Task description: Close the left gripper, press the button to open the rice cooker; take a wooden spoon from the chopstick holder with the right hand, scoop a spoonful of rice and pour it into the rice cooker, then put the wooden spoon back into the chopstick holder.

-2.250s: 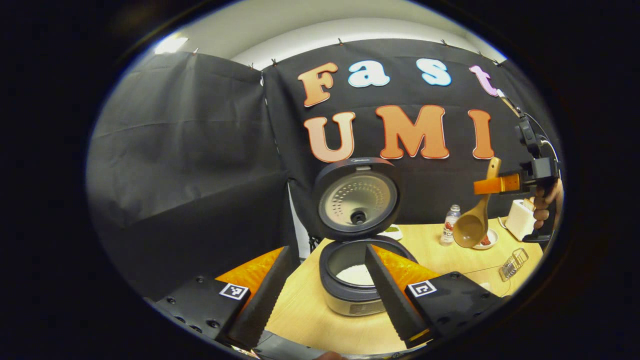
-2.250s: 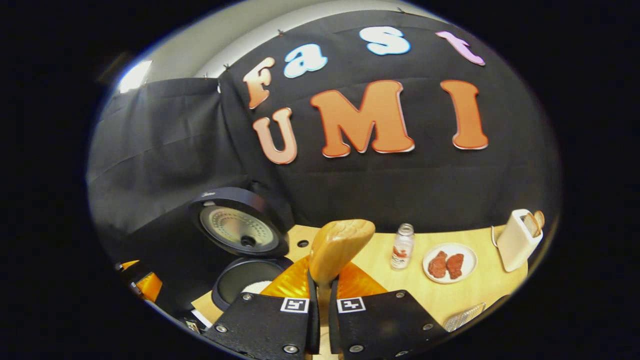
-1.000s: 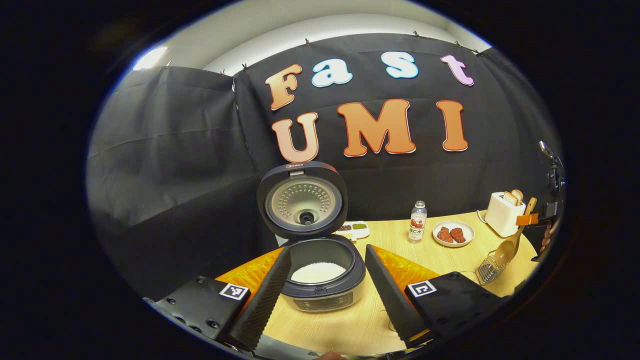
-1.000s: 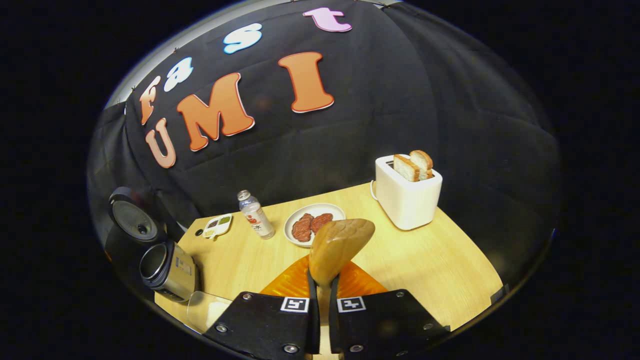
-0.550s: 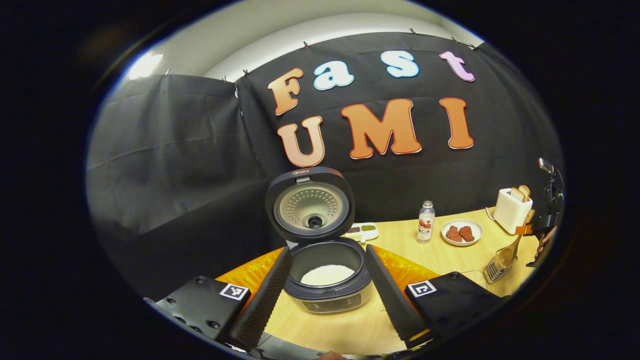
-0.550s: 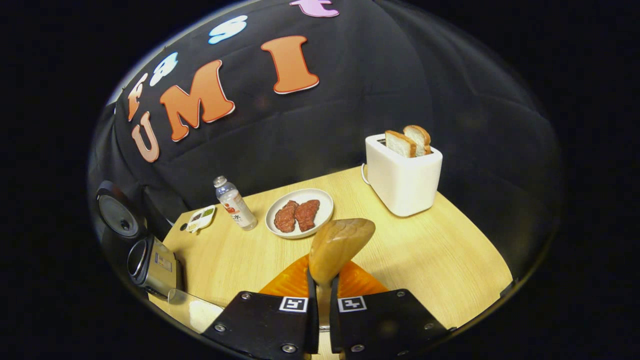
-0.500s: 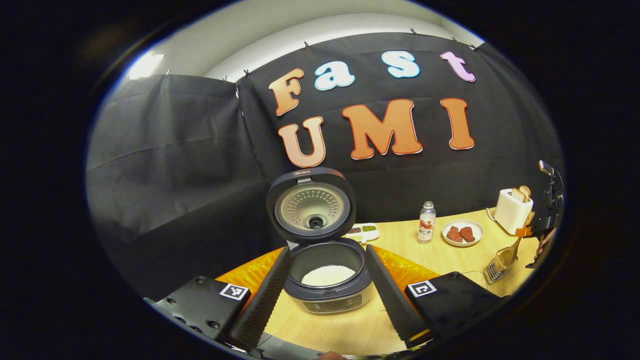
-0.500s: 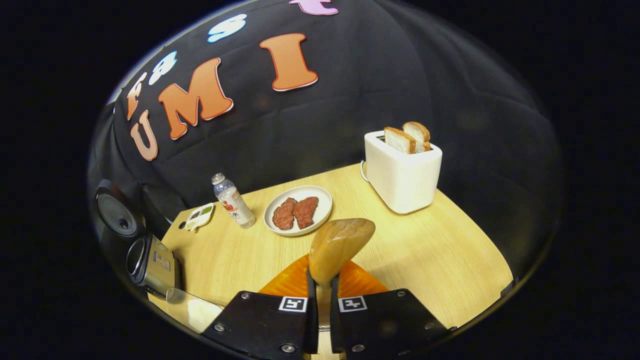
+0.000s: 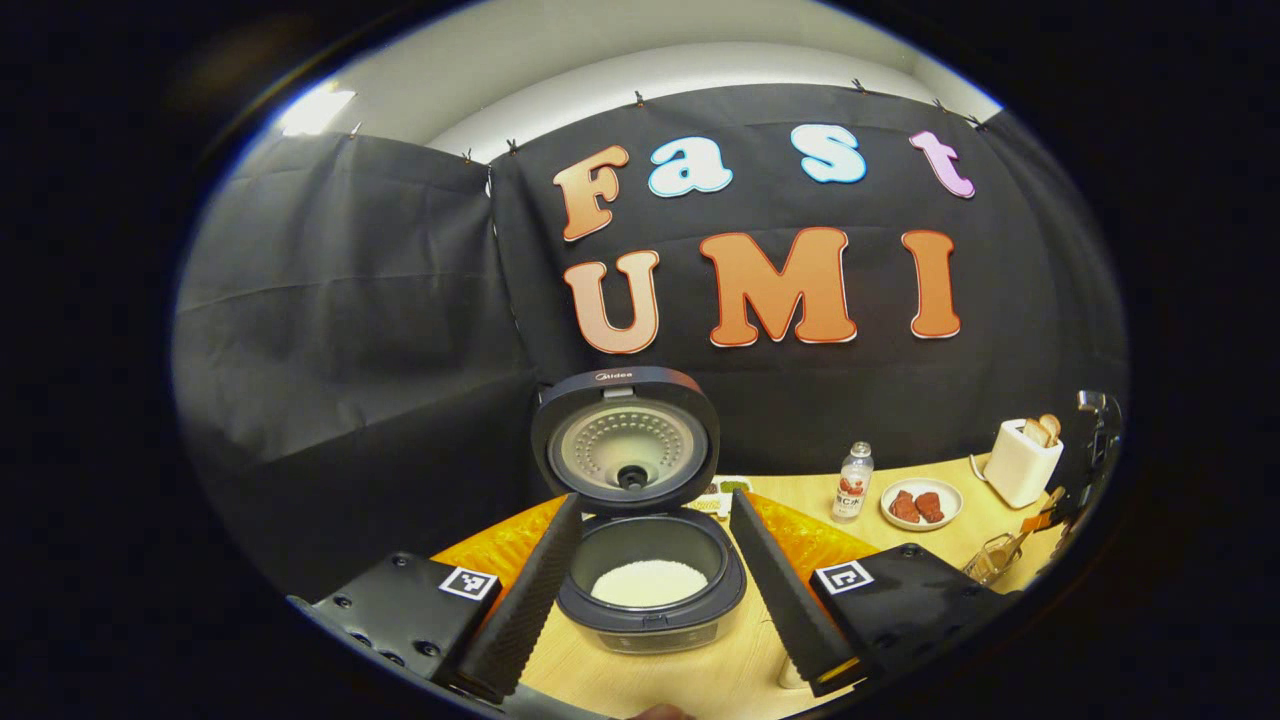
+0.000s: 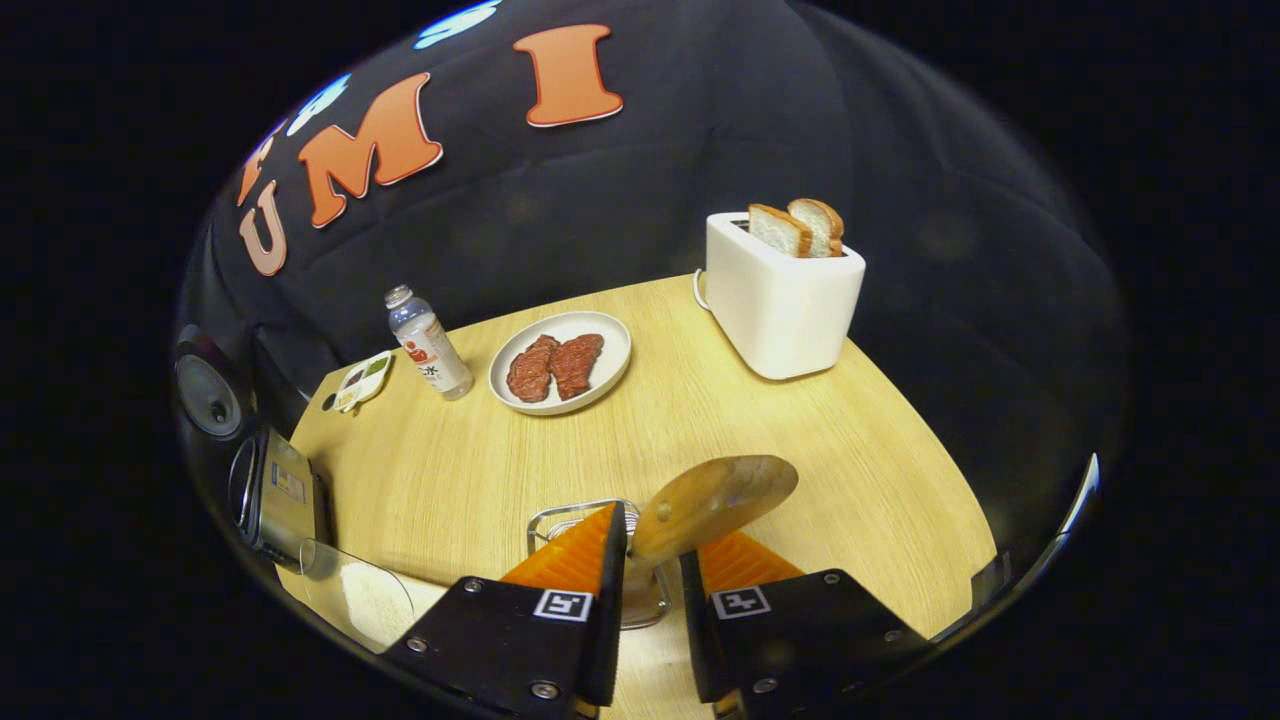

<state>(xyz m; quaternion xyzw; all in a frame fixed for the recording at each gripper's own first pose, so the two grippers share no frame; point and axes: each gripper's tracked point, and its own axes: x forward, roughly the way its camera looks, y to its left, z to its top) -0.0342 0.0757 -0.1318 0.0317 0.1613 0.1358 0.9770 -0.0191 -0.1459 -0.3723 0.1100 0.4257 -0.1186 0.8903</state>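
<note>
The rice cooker point(image 9: 650, 610) stands open on the wooden table with its lid point(image 9: 625, 440) upright and white rice in the pot. My left gripper point(image 9: 650, 600) hovers open in front of it, one finger to either side in the left gripper view. In the right gripper view the wooden spoon point(image 10: 710, 500) stands in the wire chopstick holder point(image 10: 560, 520), its handle end tilted right. My right gripper point(image 10: 655, 560) is open around the handle, just above the holder. The cooker point(image 10: 275, 495) lies at the left edge of that view.
A clear container of rice point(image 10: 360, 595) sits beside the cooker. Farther back stand a small bottle point(image 10: 425, 345), a plate of meat point(image 10: 605, 375), a white toaster point(image 10: 785, 300) with bread, and a small sauce dish point(image 10: 362, 380). The table edge curves around at the right.
My right gripper carried the spoon from the cooker down into the holder; its fingers have parted and the handle has tipped right. My left gripper stays open, having drawn back slightly.
</note>
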